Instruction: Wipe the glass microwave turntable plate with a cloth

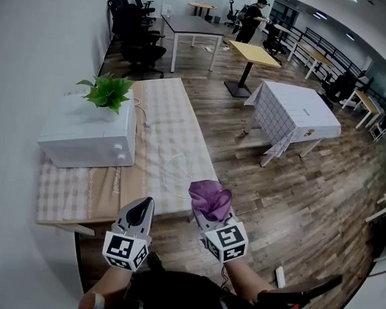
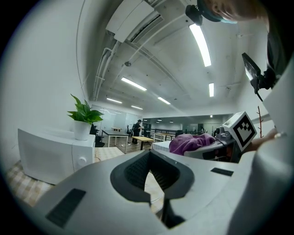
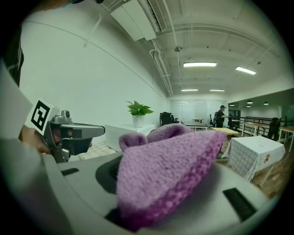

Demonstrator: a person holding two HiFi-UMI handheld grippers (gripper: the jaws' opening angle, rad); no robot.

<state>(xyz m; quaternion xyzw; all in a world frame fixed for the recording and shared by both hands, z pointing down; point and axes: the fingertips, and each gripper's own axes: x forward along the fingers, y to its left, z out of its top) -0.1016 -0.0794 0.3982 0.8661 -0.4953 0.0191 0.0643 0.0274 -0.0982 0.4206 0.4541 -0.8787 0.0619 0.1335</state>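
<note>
The white microwave (image 1: 84,135) stands shut at the left of the long table (image 1: 168,133), with a potted plant (image 1: 108,91) on top. No glass turntable plate shows in any view. My right gripper (image 1: 211,210) hovers past the table's near edge, shut on a bunched purple cloth (image 1: 210,197); in the right gripper view the cloth (image 3: 170,170) covers the jaws. My left gripper (image 1: 138,213) is beside it over the table's near edge, shut and holding nothing, its tips (image 2: 149,158) meeting. The microwave (image 2: 50,156) lies ahead and to the left of it.
A checked cloth covers the long table, and a thin white cable (image 1: 173,159) trails across it. A low table with a white cover (image 1: 295,114) stands on the wood floor to the right. Further back are a wooden table (image 1: 253,55), office chairs (image 1: 138,25) and a person (image 1: 252,18).
</note>
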